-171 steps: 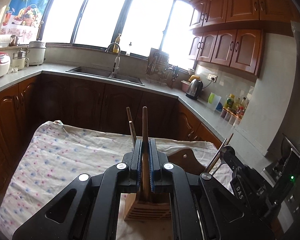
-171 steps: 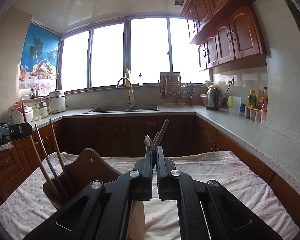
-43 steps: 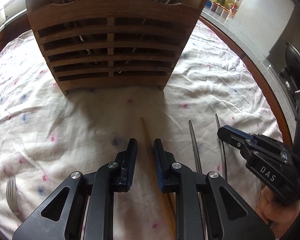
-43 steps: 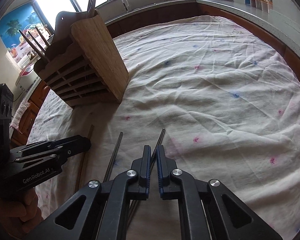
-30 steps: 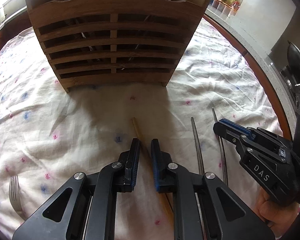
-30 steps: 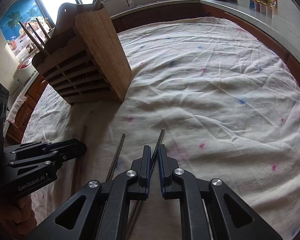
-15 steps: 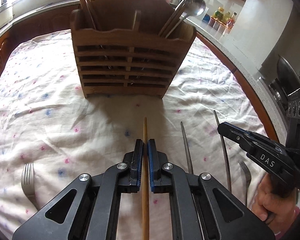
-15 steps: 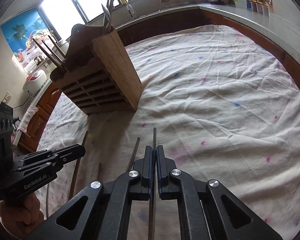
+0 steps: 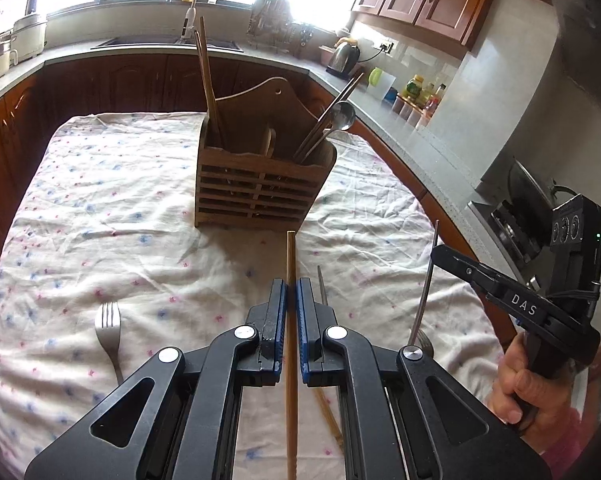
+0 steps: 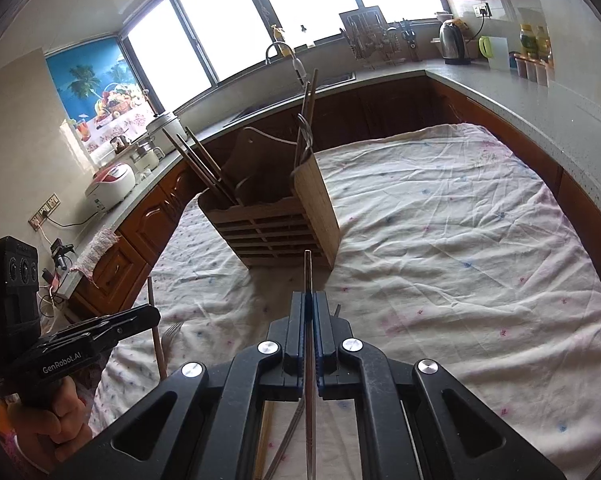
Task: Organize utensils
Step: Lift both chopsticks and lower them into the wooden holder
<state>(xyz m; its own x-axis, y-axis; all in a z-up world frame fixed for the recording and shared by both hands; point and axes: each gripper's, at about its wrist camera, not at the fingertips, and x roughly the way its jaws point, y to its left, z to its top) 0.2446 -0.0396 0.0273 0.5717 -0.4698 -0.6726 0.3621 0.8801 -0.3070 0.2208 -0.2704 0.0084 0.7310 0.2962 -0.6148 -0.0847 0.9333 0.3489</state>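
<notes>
- The left gripper (image 9: 291,292) clenches a wooden chopstick (image 9: 290,264), its long axis running straight ahead between the fingers.
- The right gripper (image 10: 309,304) clamps a metal chopstick (image 10: 307,276) the same way.
- The wooden utensil holder (image 9: 260,184) stands ahead of both tips; neither gripper looks clearly nearer.

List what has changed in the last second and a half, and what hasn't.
Both grippers closed and lifted. The left gripper, open around the wooden chopstick on the cloth, now clamps it raised. The right gripper shut on a metal chopstick and lifted it too. Unchanged: the wooden holder and its utensils, the fork, and the second metal chopstick lying on the cloth.
</notes>
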